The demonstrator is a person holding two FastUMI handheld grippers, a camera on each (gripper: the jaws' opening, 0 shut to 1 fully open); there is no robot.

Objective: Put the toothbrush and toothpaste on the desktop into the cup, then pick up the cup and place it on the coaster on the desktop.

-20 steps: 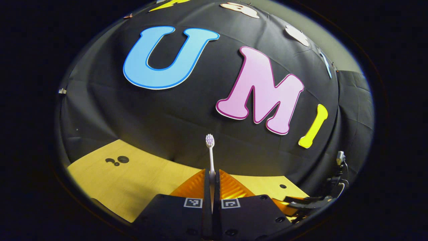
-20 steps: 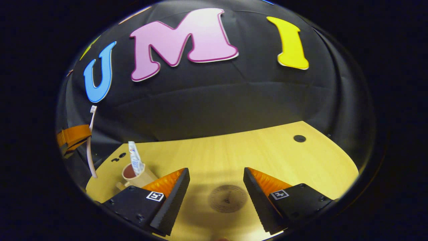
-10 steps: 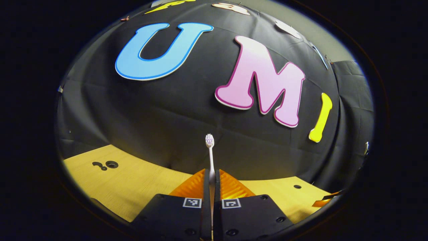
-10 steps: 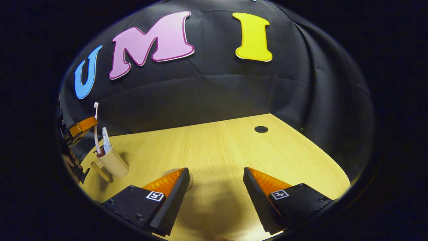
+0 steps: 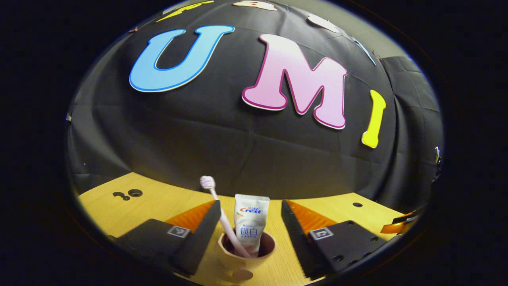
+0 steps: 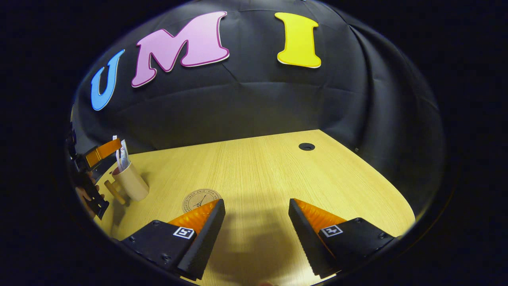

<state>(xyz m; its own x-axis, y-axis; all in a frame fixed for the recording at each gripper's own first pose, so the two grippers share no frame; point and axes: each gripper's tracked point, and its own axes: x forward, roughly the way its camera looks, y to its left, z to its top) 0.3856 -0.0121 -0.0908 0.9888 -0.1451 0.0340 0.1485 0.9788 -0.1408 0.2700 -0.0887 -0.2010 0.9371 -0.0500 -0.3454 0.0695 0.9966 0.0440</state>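
Note:
A beige cup (image 5: 246, 256) with a handle stands on the wooden table, directly below my left gripper (image 5: 250, 204). That gripper is open, its fingers apart on either side above the rim. A pale toothbrush (image 5: 222, 214) leans in the cup beside the white toothpaste tube (image 5: 251, 222). In the right gripper view the cup (image 6: 129, 183) is at the far left, with the left gripper (image 6: 99, 153) over it. My right gripper (image 6: 256, 202) is open and holds nothing, low over the table. The round brown coaster (image 6: 197, 198) lies partly behind its left finger.
The wooden table (image 6: 278, 171) has a round cable hole (image 6: 306, 146) at the back right and more holes (image 5: 135, 193) at the back left. A hand (image 6: 85, 194) holds the left gripper. Part of the right gripper (image 5: 397, 227) shows at the right edge.
My left gripper has opened and let go of the toothbrush, which now leans in the cup beside the toothpaste. The right gripper has shifted slightly, and more of the coaster is in sight.

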